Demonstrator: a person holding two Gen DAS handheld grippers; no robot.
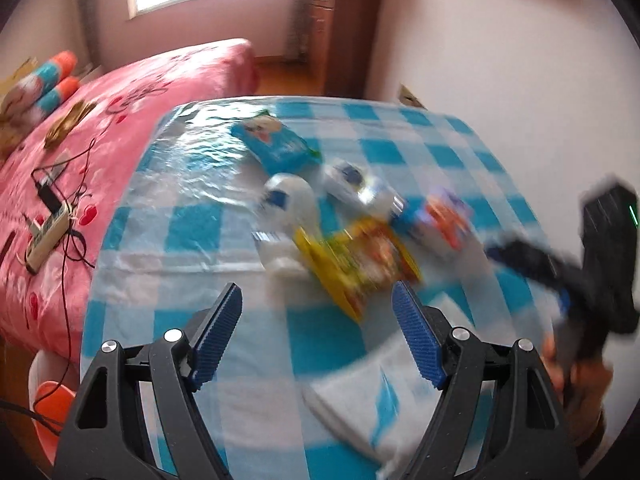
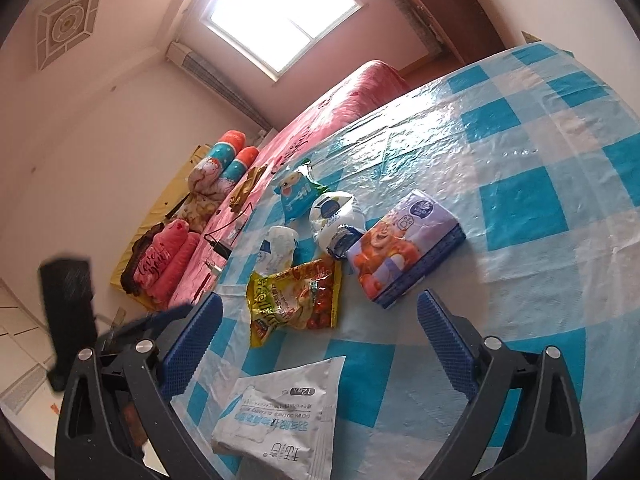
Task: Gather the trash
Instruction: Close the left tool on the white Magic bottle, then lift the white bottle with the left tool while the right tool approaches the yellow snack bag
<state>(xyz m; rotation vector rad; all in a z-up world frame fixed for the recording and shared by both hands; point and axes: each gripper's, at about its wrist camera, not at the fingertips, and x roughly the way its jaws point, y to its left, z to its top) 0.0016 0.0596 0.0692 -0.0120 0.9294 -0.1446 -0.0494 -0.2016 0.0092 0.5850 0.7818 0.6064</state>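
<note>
Trash lies on a table with a blue-and-white checked cloth [image 2: 520, 200]. It includes a yellow snack bag [image 2: 296, 300] [image 1: 360, 264], a flat white wrapper [image 2: 280, 412] [image 1: 360, 392], two crumpled white bags [image 2: 336, 216], a blue snack bag [image 2: 300, 192] [image 1: 276, 144] and a purple-and-orange tissue pack [image 2: 400, 244]. My left gripper [image 1: 318, 312] is open just short of the yellow bag, with nothing between its fingers. My right gripper [image 2: 320, 320] is open above the white wrapper, its tips level with the yellow bag. The left wrist view is blurred.
A pink bed [image 1: 120, 120] runs along the table's left side, with a power strip and cables [image 1: 48, 236] on it. Rolled bedding [image 2: 224, 160] lies at its head. A wooden cabinet [image 1: 344, 32] stands by the far wall. An orange object [image 1: 52, 400] sits on the floor at lower left.
</note>
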